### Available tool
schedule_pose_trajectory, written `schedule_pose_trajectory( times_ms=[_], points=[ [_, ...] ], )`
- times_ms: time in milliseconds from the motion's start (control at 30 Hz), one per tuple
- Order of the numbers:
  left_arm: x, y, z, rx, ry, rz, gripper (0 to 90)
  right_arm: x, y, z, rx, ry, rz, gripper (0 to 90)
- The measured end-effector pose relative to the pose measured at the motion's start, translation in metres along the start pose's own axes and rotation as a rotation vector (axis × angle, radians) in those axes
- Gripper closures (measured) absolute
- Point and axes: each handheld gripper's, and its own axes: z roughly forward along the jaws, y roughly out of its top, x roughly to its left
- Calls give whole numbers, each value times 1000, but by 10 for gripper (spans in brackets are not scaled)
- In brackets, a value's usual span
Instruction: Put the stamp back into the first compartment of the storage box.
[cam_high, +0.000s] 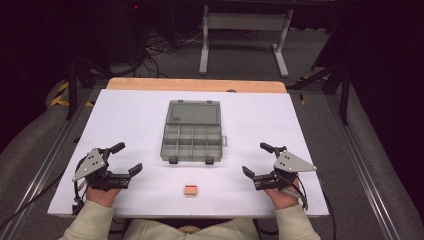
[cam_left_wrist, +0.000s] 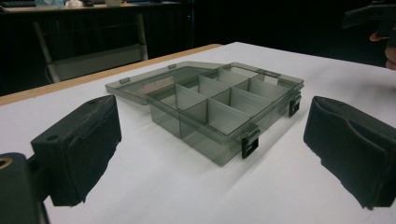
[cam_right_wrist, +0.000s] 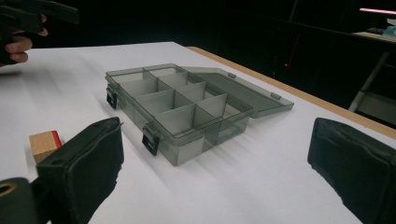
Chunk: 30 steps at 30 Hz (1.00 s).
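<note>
Jaws of both the left gripper (cam_high: 125, 157) and the right gripper (cam_high: 256, 159) stand wide apart, holding nothing. The compartment box (cam_high: 192, 137) lies open on the counter (cam_high: 125, 115) between them, and the small wooden block (cam_high: 190, 190) sits near the box's latched front edge.

sleeves: pale cream, soft knit, ribbed cuffs | left claw (cam_high: 125, 157): black frame, two black padded jaws, grey three-cornered plate with dark screw dots, black cable trailing | right claw (cam_high: 254, 159): same black build, grey plate, black cable
</note>
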Motion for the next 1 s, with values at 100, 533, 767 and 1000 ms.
schedule_pose_trajectory(
  times_ms=[100,533,767,1000],
  points=[
    [0,1,0,1,2,9,45,1,-1,1,-2,-6,2,45],
    [-2,7,2,17,-15,-6,47,0,-1,1,11,-9,10,64],
    [-15,19,13,39,-75,-10,46,1,-1,1,6,-4,13,66],
    [-18,30,23,40,-105,-10,47,1,-1,1,8,3,14,66]
  ],
)
